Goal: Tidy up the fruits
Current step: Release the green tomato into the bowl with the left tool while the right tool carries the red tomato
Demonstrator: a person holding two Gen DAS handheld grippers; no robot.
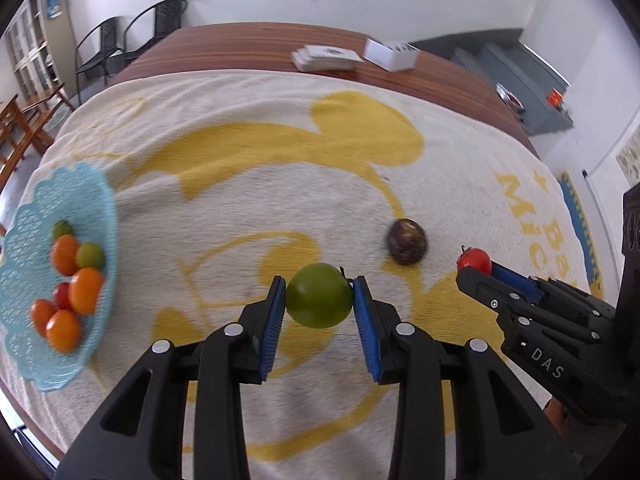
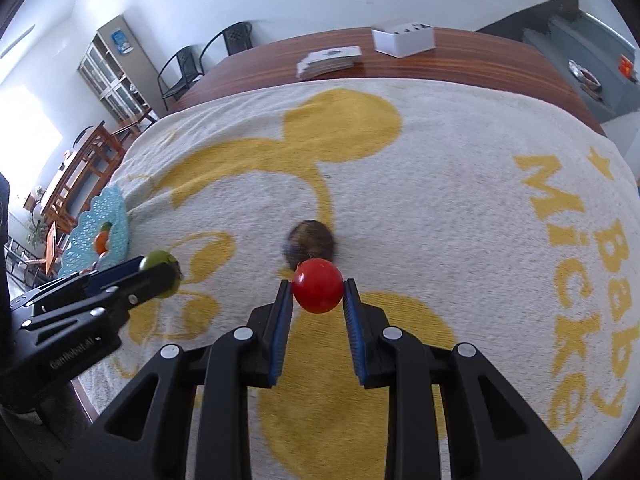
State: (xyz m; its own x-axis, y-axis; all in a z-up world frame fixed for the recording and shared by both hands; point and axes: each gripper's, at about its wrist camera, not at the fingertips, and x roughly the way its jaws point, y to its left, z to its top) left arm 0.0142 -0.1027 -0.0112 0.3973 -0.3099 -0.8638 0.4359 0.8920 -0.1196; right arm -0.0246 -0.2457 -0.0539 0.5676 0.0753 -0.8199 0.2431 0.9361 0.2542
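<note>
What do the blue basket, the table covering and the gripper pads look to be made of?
Blue basket: apparently moulded plastic, with an openwork lattice wall and scalloped rim. Table covering: woven terry-like cloth, fuzzy cream pile with a yellow pattern. Pads on the left gripper: blue, finely ribbed, likely rubber or soft plastic, though that is uncertain.

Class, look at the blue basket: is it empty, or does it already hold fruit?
It holds fruit. The blue basket contains several orange, green and red fruits, seen clearly in the left wrist view.

Both wrist views look forward, close over the towel, sharing its centre.
</note>
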